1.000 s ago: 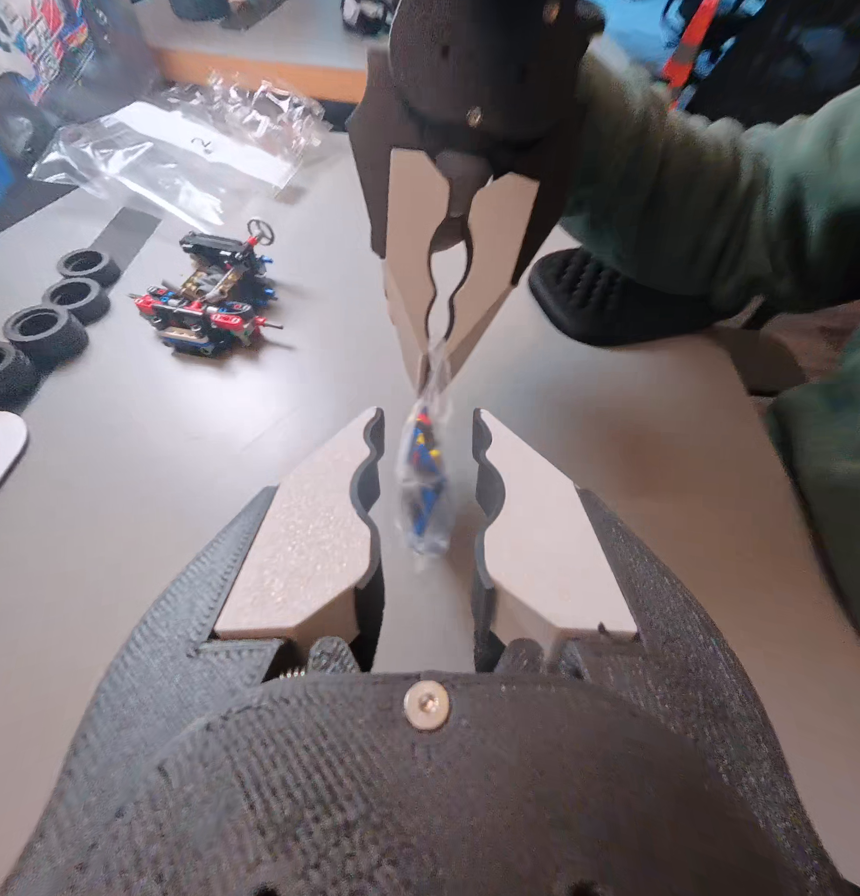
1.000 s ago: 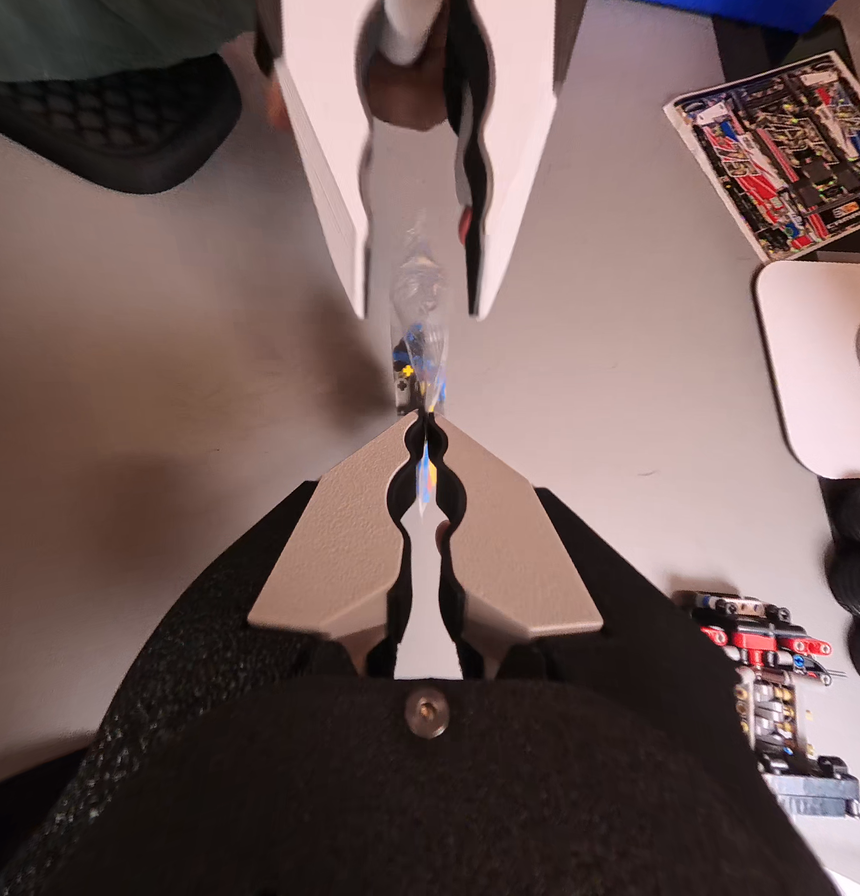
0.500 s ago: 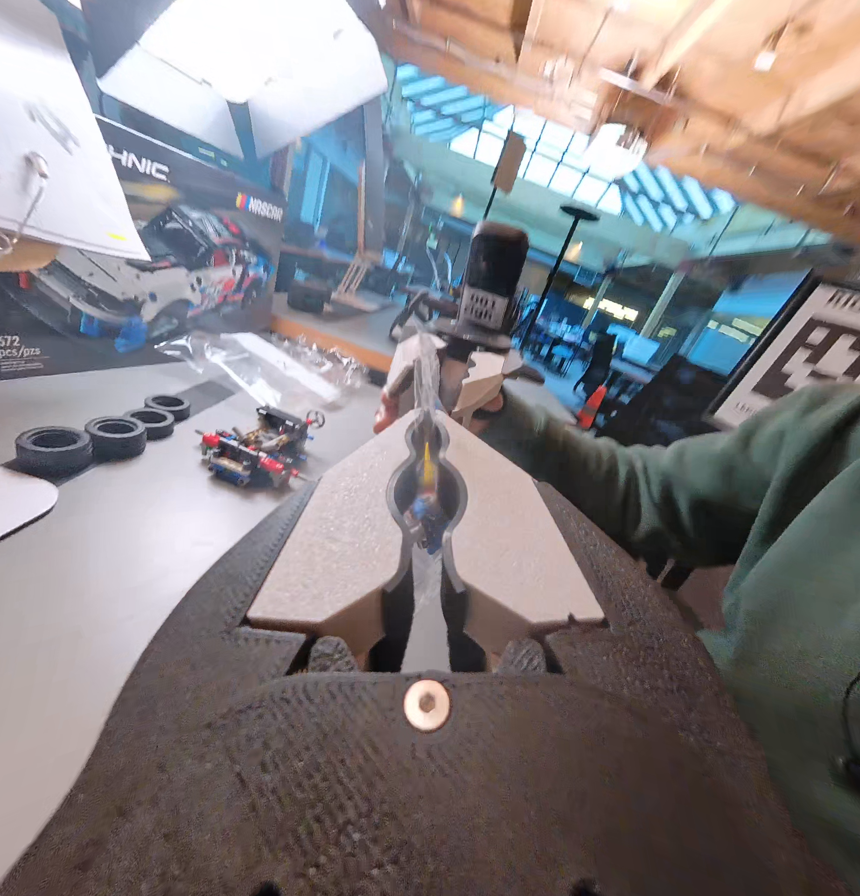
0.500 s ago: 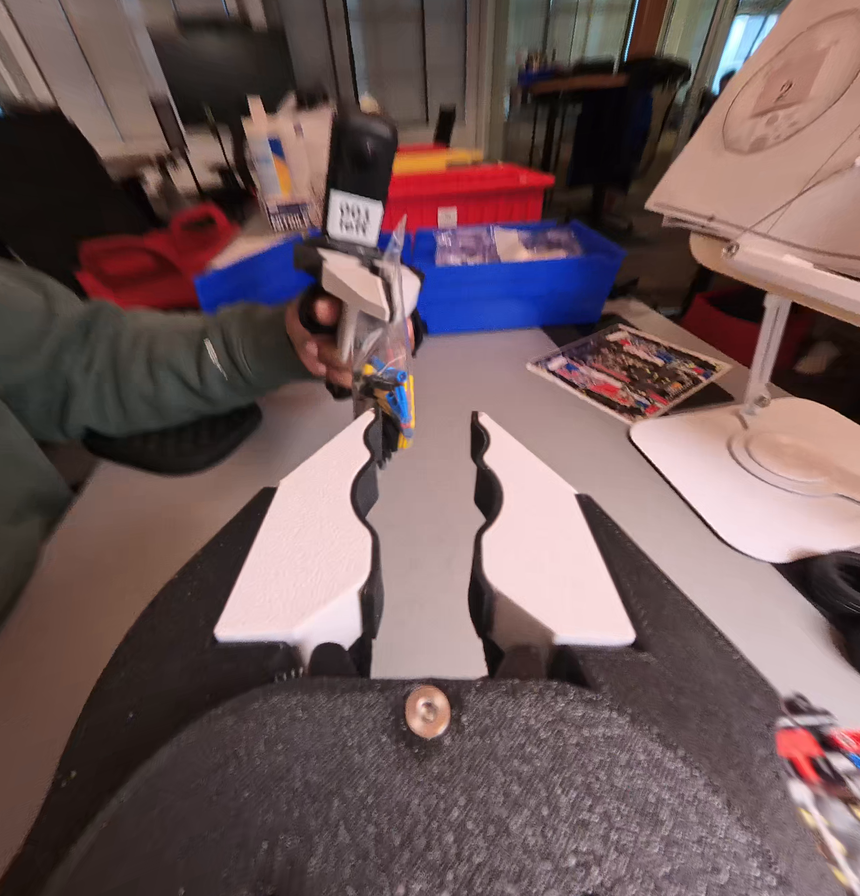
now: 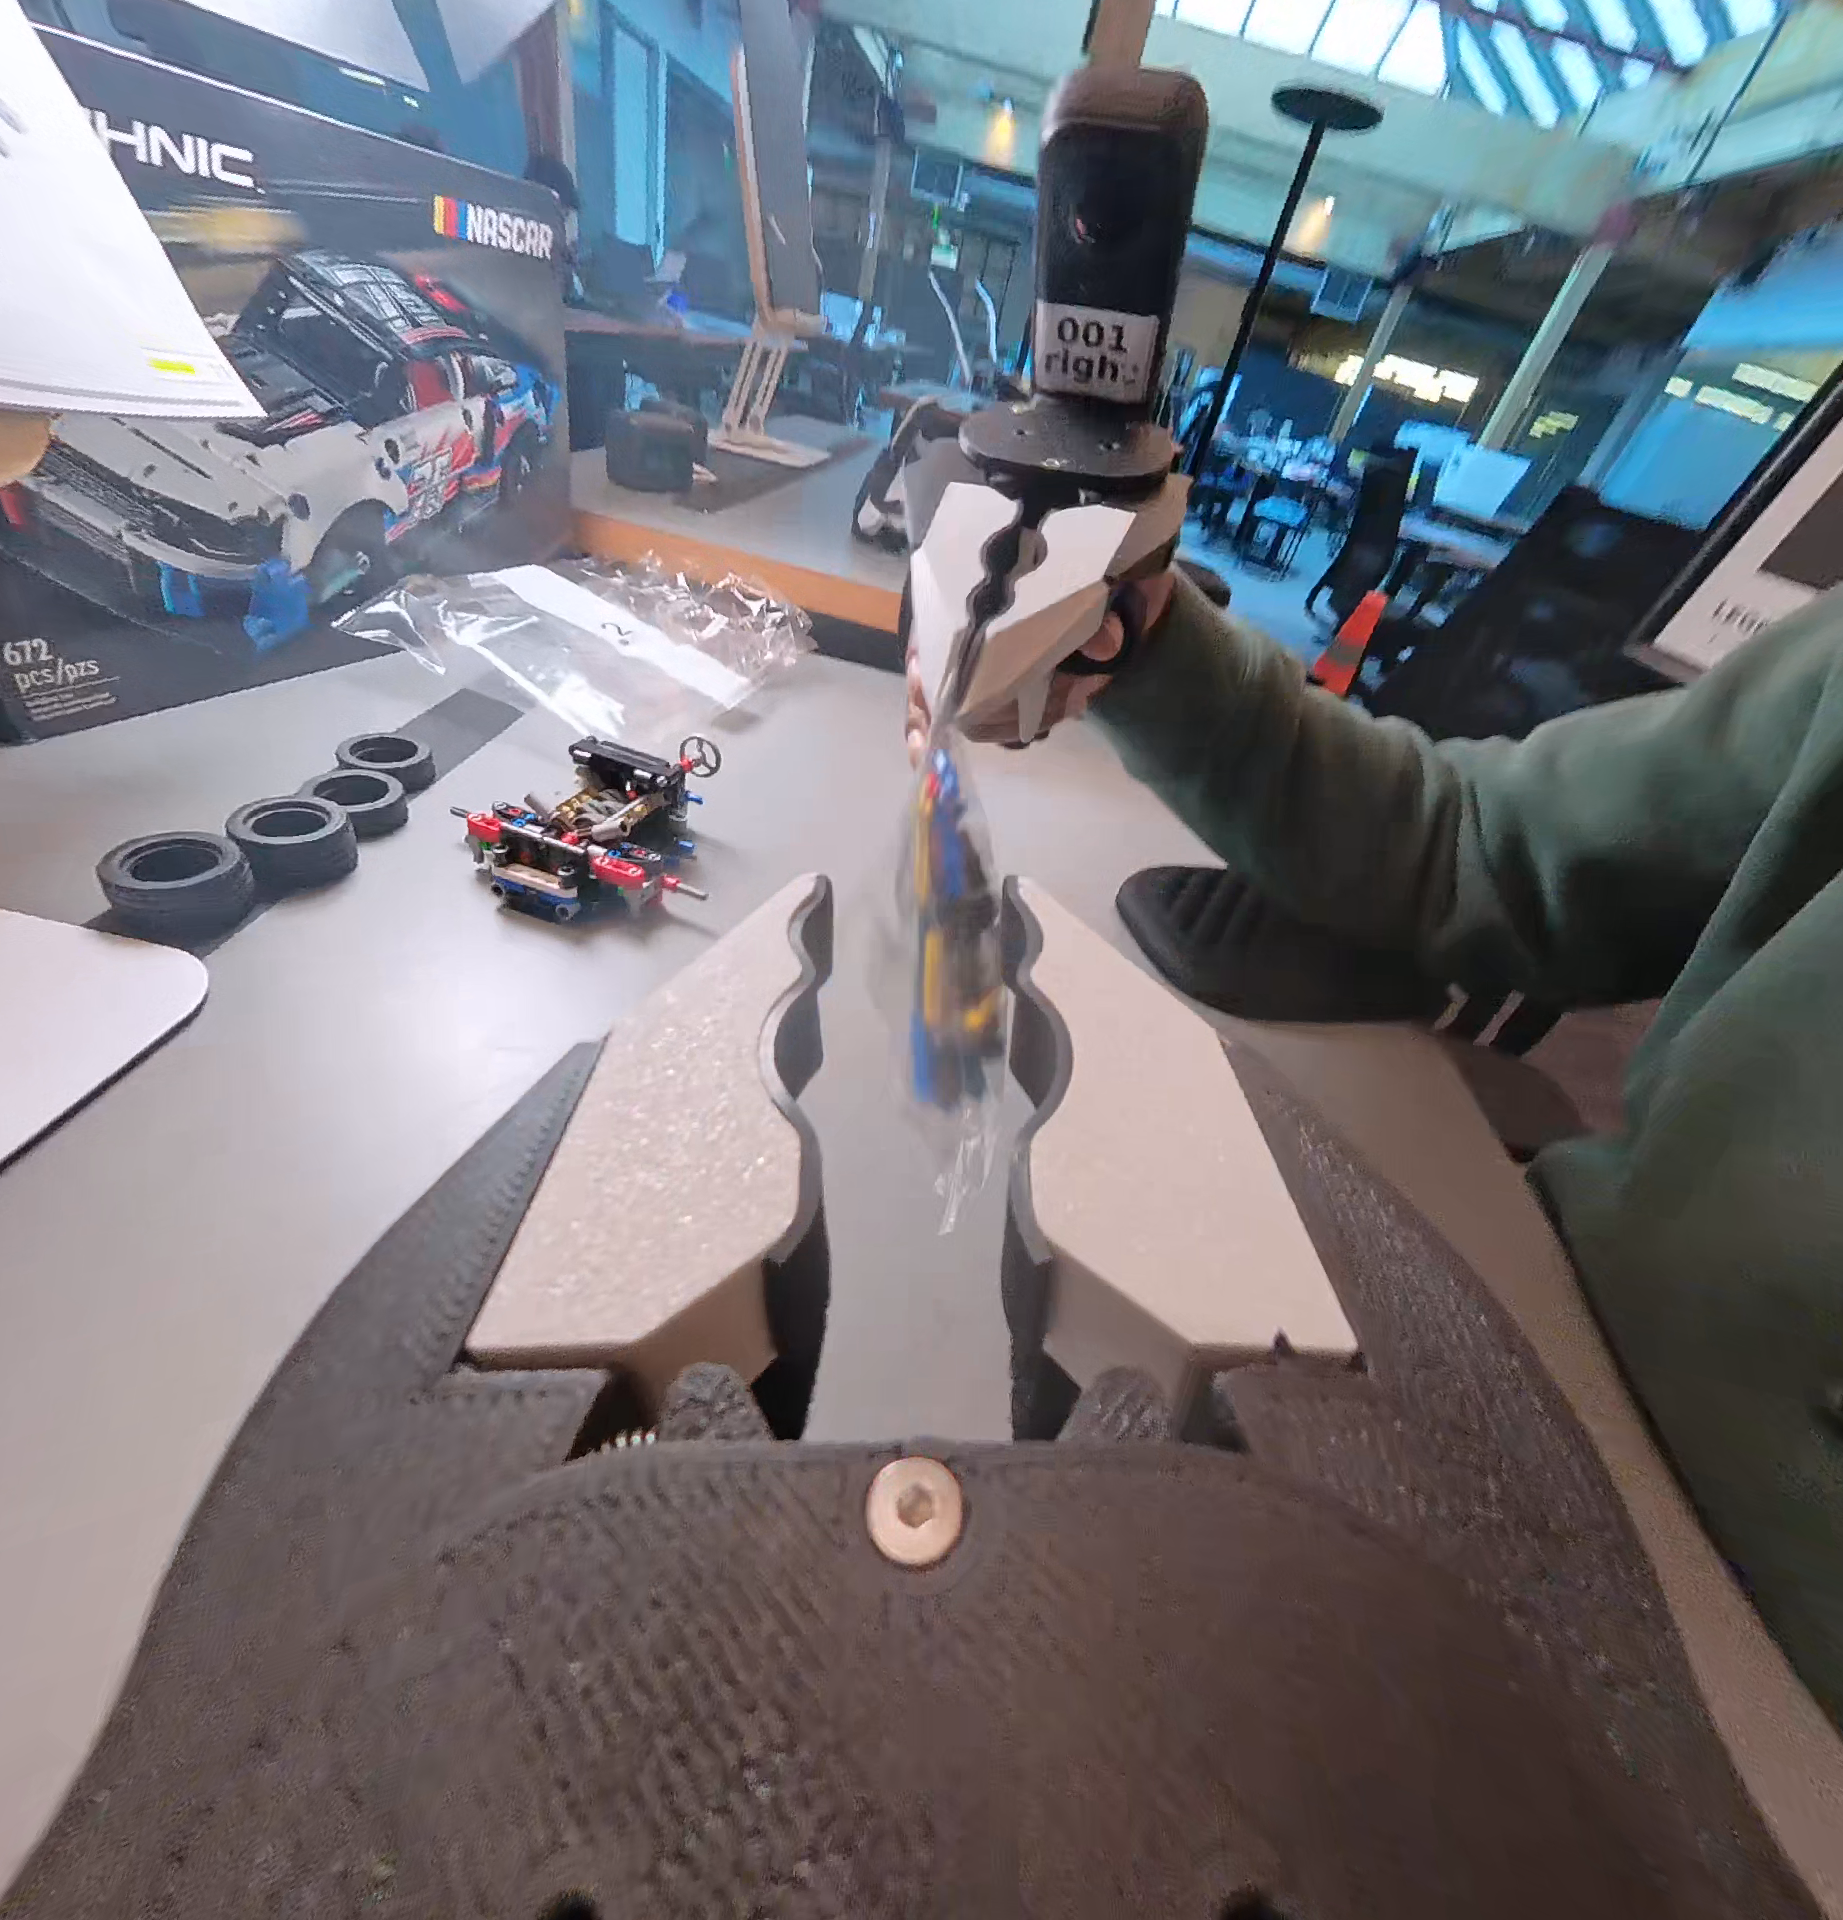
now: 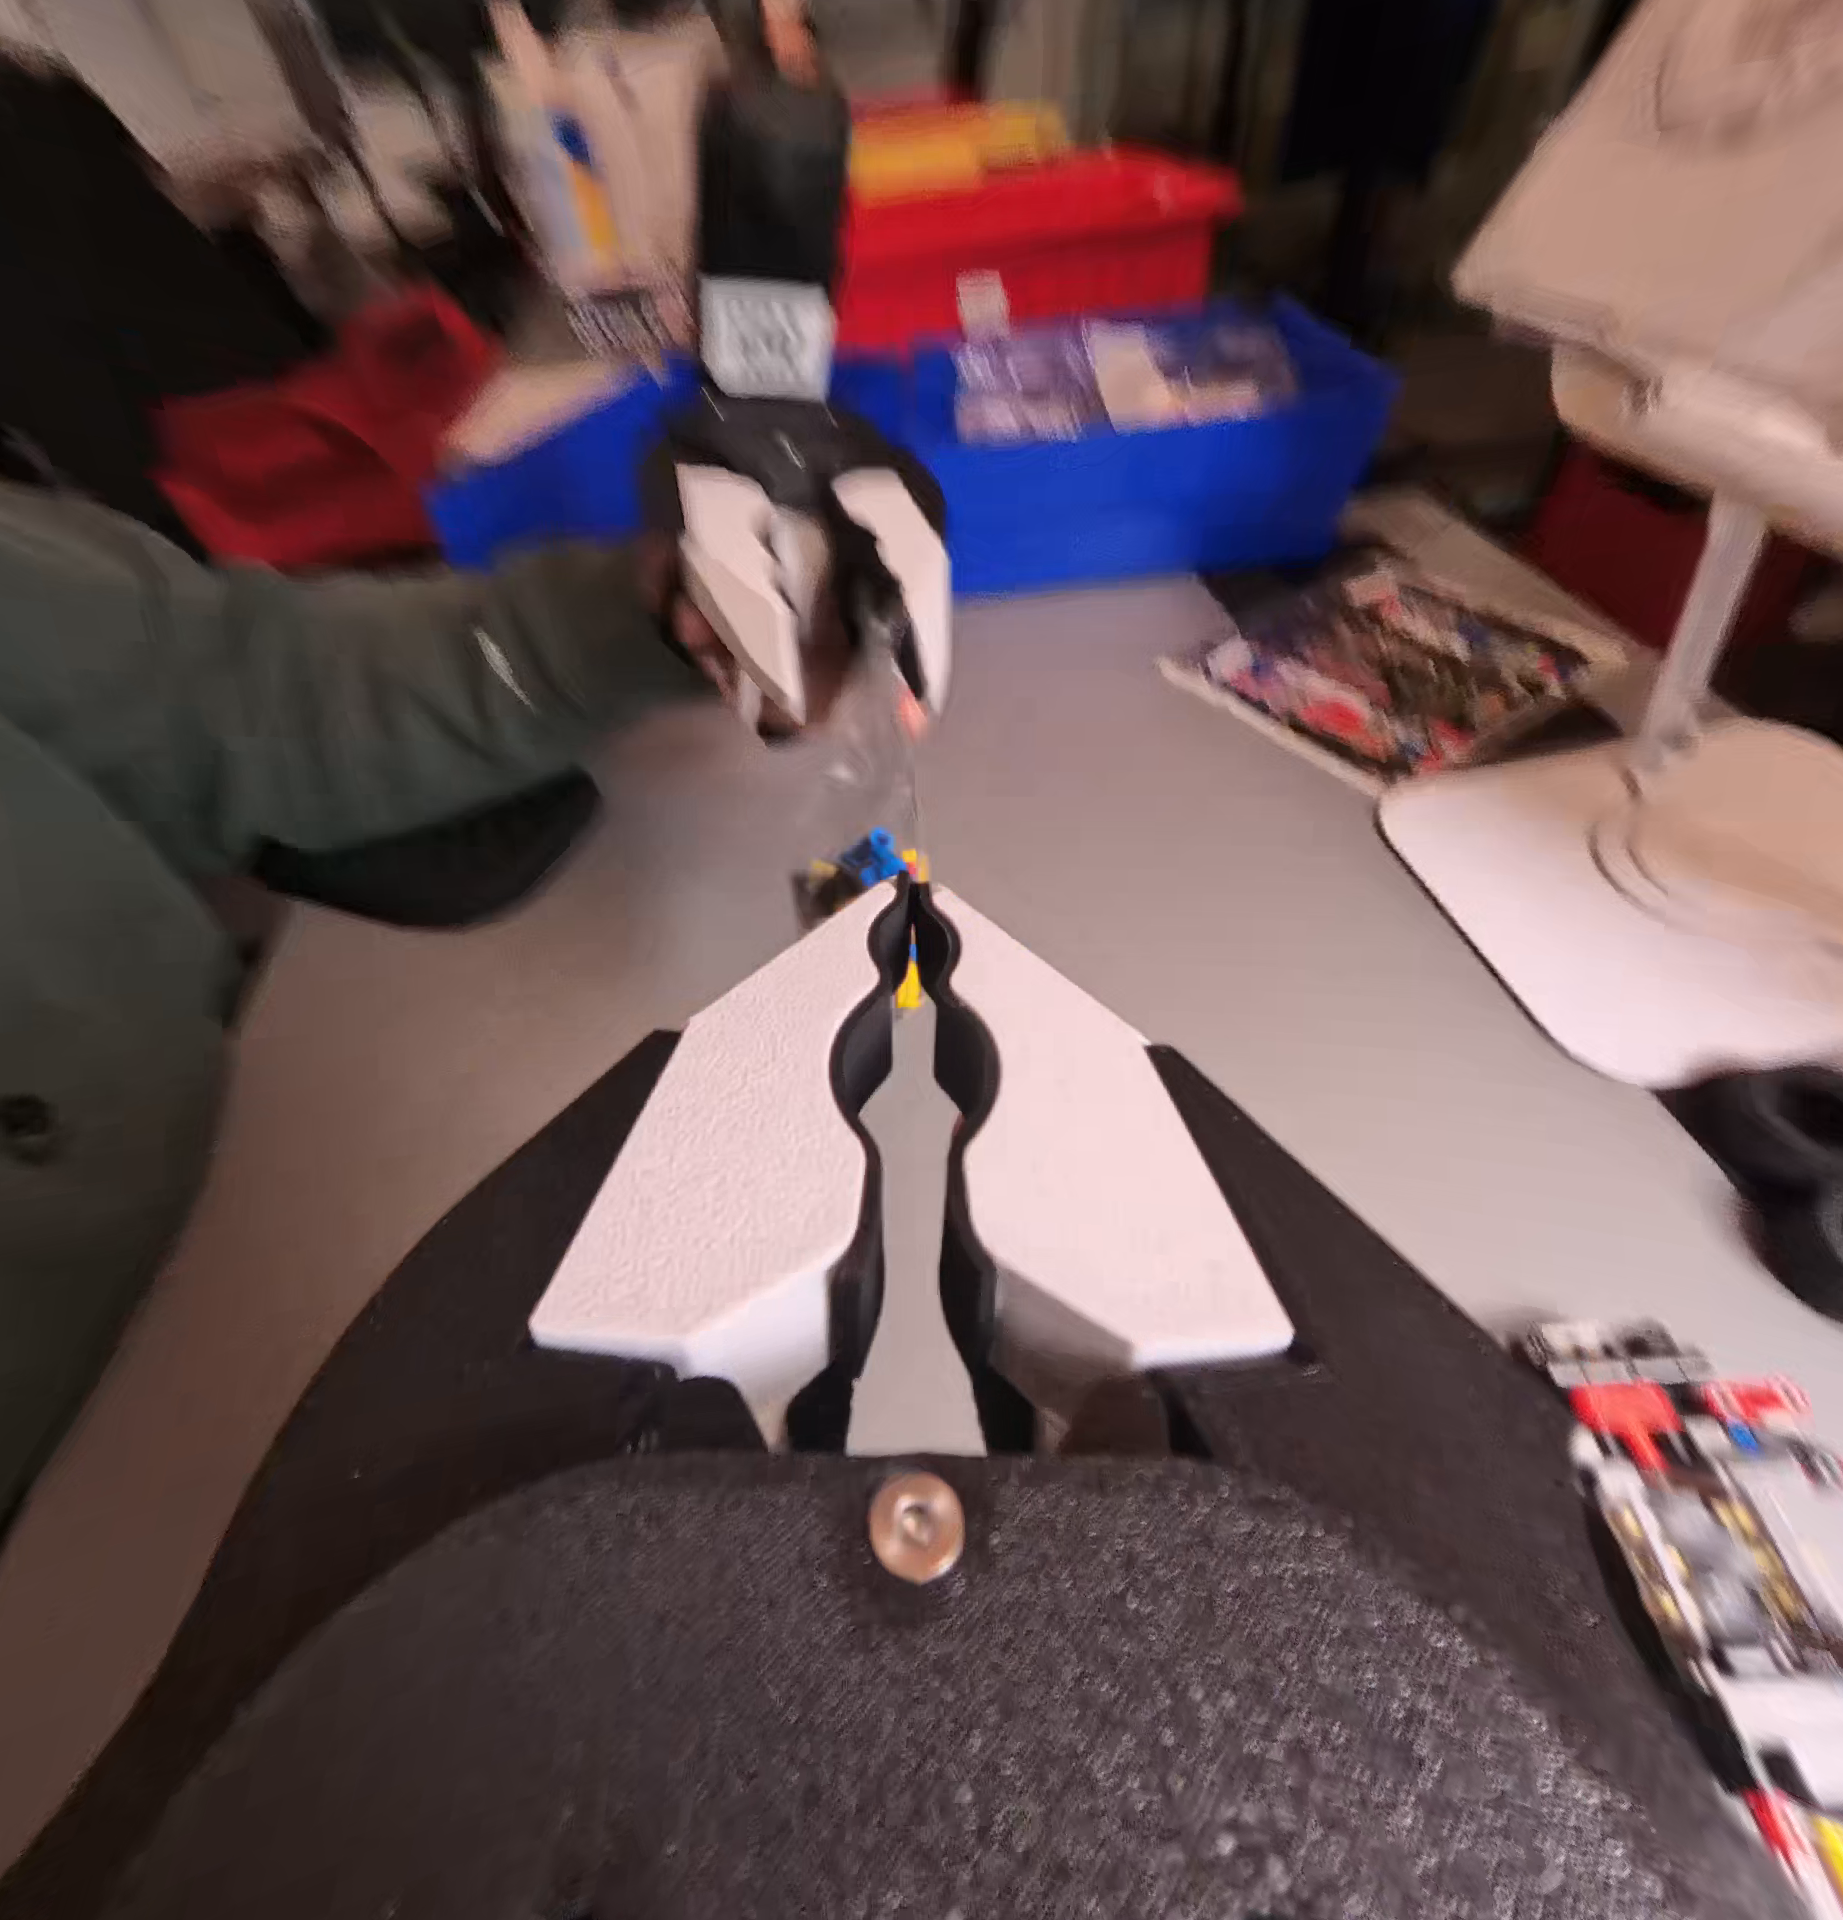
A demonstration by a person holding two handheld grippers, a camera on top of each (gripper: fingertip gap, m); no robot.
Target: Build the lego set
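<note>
Early stage — we see partial car chassis (image 5: pixel 584 842) on tabletop (image 5: pixel 377 1039), 4 tyres (image 5: pixel 273 831) unfitted. Right tool (image 6: pixel 904 899) pinches sealed parts bag (image 5: pixel 953 935); left tool (image 5: pixel 912 904) spread open around it — bag unopened.

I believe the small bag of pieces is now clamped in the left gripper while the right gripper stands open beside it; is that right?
Not quite: it is the other way round. The left wrist view shows the right gripper shut on the top of the small bag of pieces, which hangs between the fingers of the open left gripper.
</note>
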